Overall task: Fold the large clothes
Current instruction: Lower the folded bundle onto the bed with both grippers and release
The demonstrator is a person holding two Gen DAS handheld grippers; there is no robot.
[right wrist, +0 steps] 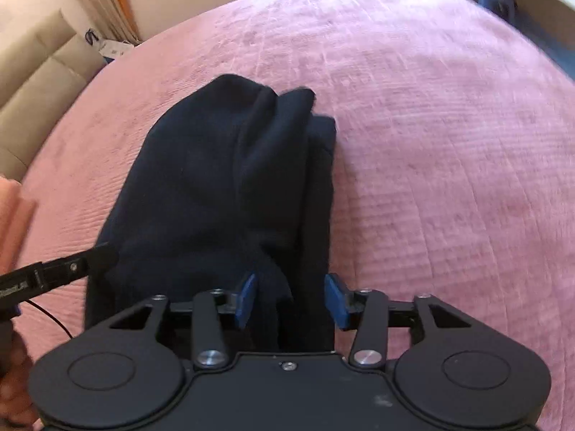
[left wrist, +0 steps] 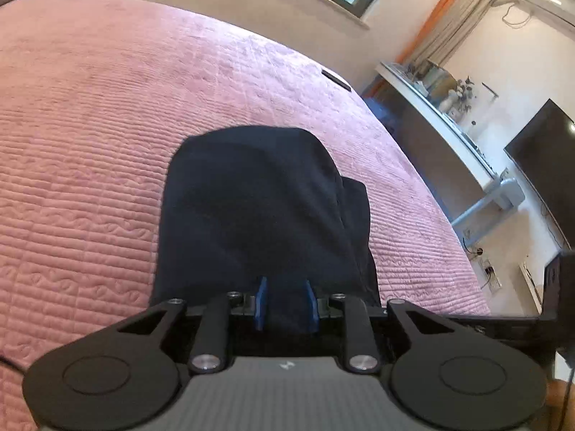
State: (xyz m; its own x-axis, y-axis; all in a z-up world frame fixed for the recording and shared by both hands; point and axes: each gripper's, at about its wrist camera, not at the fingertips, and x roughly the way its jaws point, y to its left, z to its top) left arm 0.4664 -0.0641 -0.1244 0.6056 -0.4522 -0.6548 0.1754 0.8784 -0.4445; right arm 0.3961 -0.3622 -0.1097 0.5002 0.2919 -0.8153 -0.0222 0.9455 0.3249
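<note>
Left claw [left wrist: 285,300] pinches the dark garment [left wrist: 258,208] — right claw [right wrist: 291,300] straddles it, spread.

A dark navy garment [left wrist: 251,208] [right wrist: 215,194] is being seen lying folded into a long narrow bundle on the pink quilted bedspread [left wrist: 90,143] [right wrist: 449,143], running toward twelve o'clock, with a second layer edge showing along its three o'clock side.
</note>
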